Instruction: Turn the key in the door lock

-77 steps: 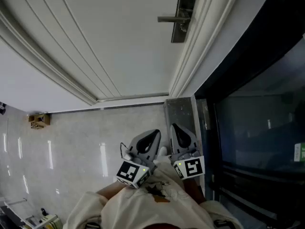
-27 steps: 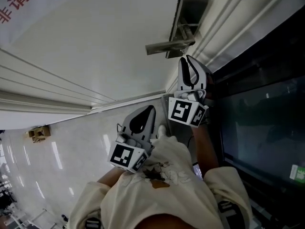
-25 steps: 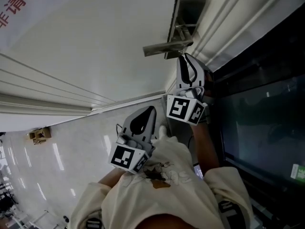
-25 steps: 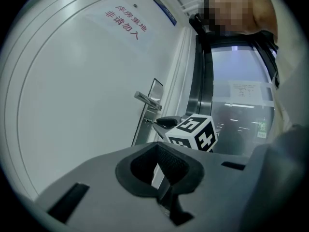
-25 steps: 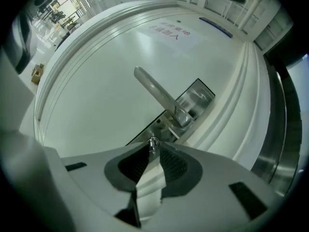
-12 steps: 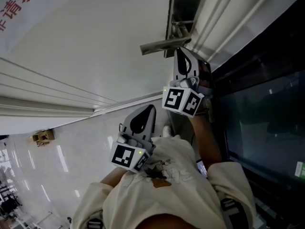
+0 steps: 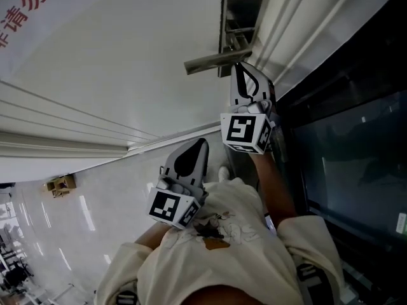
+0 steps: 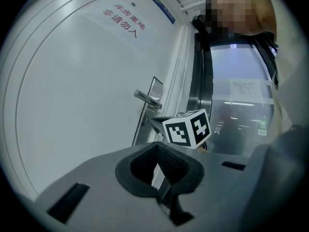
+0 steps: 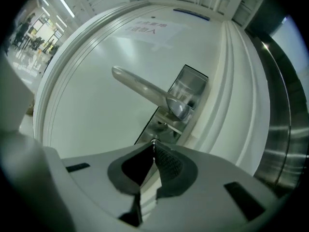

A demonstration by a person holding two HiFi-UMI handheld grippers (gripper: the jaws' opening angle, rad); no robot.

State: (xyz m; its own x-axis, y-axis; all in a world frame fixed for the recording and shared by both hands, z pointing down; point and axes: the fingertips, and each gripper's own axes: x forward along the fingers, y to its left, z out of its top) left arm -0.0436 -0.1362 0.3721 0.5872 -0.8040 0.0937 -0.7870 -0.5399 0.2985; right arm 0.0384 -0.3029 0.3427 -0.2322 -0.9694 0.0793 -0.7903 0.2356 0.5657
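The right gripper (image 9: 154, 148) has just been closing its fingers, pinching the key (image 9: 153, 140); the left gripper (image 8: 159, 153) is closed, empty.

Right gripper (image 7: 241, 68) fingers just closing on key (image 9: 153, 142) (left gripper (image 7: 201, 144) fingers together).

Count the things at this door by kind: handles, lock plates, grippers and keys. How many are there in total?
Door handle: 1
Lock plate: 1
Grippers, left gripper and right gripper: 2
Key, only a metal sliver between the right gripper's pads: 1
Total: 5
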